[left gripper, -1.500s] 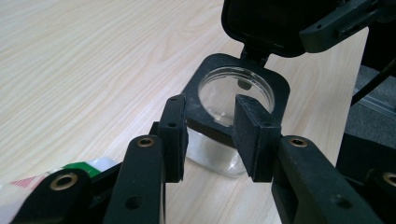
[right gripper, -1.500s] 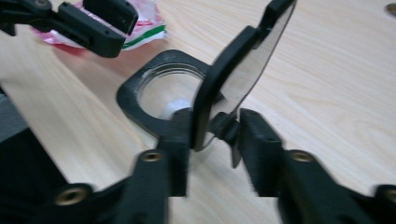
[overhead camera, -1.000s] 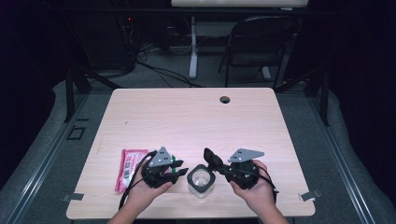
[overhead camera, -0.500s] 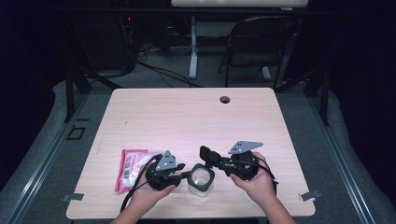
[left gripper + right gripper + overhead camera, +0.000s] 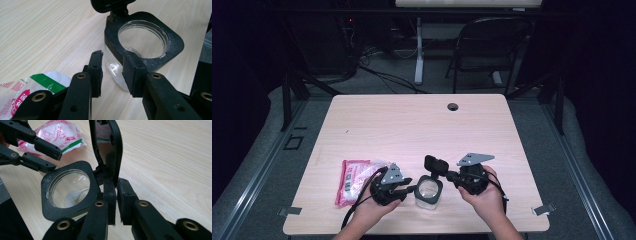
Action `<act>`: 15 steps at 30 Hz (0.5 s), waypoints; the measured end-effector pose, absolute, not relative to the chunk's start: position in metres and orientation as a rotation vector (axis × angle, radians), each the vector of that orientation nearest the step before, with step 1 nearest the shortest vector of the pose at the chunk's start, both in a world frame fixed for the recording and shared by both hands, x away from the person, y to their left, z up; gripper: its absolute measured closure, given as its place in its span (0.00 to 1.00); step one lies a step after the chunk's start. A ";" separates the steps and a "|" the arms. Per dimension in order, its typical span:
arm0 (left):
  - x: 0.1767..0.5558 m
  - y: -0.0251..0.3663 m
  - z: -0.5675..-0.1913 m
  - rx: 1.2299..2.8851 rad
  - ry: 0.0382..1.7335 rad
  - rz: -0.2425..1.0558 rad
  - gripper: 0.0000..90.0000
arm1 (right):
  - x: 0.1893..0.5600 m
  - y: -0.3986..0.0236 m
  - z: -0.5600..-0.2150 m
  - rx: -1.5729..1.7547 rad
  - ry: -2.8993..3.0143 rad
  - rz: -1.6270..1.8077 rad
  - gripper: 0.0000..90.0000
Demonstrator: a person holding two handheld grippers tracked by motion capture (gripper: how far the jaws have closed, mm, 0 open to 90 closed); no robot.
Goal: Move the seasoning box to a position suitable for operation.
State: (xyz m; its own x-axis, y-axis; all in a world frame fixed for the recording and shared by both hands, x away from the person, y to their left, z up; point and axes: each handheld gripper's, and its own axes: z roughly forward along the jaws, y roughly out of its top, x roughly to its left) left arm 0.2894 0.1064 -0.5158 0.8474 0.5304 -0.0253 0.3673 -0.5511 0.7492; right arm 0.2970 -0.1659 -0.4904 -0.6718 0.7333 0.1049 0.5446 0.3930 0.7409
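A pale wooden surface (image 5: pixel 412 130) stands in a dark room. At its near edge, from the left: a soft pink plastic packet (image 5: pixel 352 180); the left gripper (image 5: pixel 112 72), fingers apart beside a clear square jar with black collar (image 5: pixel 428 192); the right gripper (image 5: pixel 116 200), fingers clamped on the jar's upright hinged black lid (image 5: pixel 108 147). The jar looks rigid, light and slick-walled; the collar is likely the best hold.

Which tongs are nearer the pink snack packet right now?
Left. The left tongs sit just beside the pink snack packet, open at the clear jar. The right tongs are across the jar, pinching its flip lid.
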 end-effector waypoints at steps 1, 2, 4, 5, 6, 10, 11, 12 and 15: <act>0.289 0.106 -0.516 2.215 0.648 0.258 0.77 | 0.298 -0.165 -0.491 1.120 2.412 1.147 0.96; 0.289 0.106 -0.516 2.214 0.652 0.260 0.77 | 0.299 -0.165 -0.490 1.122 2.417 1.140 0.95; 0.289 0.106 -0.516 2.217 0.648 0.252 0.77 | 0.301 -0.163 -0.491 1.120 2.412 1.141 0.95; 0.289 0.106 -0.516 2.217 0.648 0.252 0.77 | 0.302 -0.163 -0.490 1.116 2.417 1.135 0.95; 0.289 0.105 -0.516 2.217 0.647 0.253 0.77 | 0.304 -0.161 -0.491 1.116 2.412 1.140 0.95; 0.288 0.104 -0.516 2.221 0.643 0.251 0.77 | 0.310 -0.157 -0.491 1.129 2.403 1.142 0.93; 0.288 0.104 -0.517 2.222 0.641 0.250 0.77 | 0.312 -0.156 -0.490 1.129 2.404 1.134 0.93; 0.288 0.104 -0.517 2.222 0.640 0.250 0.77 | 0.313 -0.154 -0.491 1.135 2.396 1.140 0.93; 0.288 0.104 -0.516 2.221 0.640 0.251 0.77 | 0.317 -0.151 -0.491 1.135 2.396 1.136 0.92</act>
State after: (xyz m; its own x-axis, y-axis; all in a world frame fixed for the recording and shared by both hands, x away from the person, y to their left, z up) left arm 0.2879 0.1039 -0.5165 0.8526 0.5219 -0.0270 0.3647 -0.5573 0.7459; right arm 0.3167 -0.1510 -0.4907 -0.6625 0.7432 0.0939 0.5429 0.3900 0.7437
